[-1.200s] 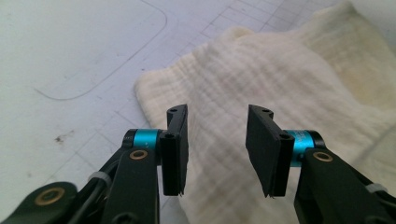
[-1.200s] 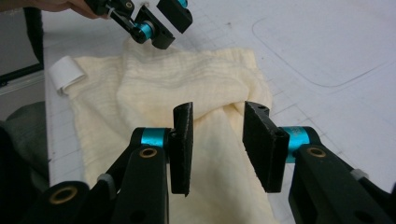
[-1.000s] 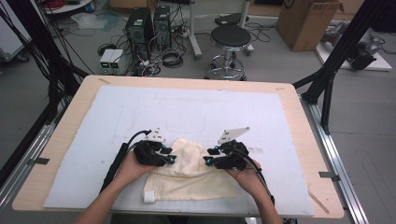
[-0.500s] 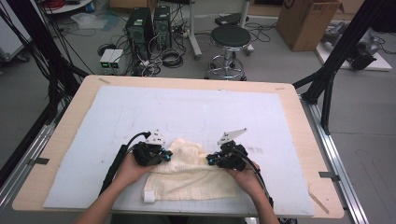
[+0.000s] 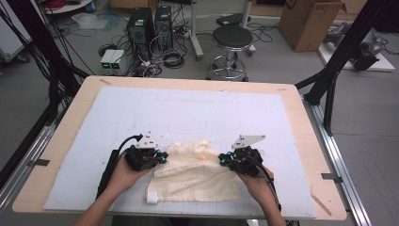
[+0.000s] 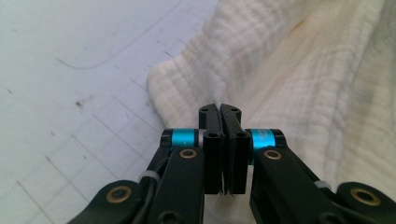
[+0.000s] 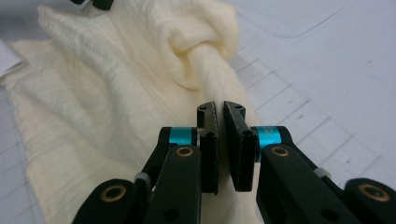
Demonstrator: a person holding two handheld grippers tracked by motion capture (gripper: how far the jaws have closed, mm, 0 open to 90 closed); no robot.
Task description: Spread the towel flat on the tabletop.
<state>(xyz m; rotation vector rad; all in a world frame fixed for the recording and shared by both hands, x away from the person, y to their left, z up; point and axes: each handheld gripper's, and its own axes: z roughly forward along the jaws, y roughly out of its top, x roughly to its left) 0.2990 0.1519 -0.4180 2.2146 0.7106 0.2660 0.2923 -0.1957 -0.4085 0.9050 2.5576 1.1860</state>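
While the cream cloth [image 5: 196, 172] lies rumpled on the near middle of the white mat [image 5: 141, 113], its far edge is bunched into a ridge between the two grippers. The left gripper [image 5: 162, 157] has just been closing and now pinches the cloth's far left corner; its jaws meet with fabric [image 6: 280, 93] caught between them. The right gripper [image 5: 222, 160] has also just been closing and clamps a twisted fold [image 7: 205, 88] at the far right corner. I judge the step to be grasping both far corners, ready to spread or fold. Next, both hands should probably lift together and draw apart to take out the slack. Open mat stretches far ahead and to either side, while the near table edge [image 5: 179, 214] sits close to the cloth's hem.
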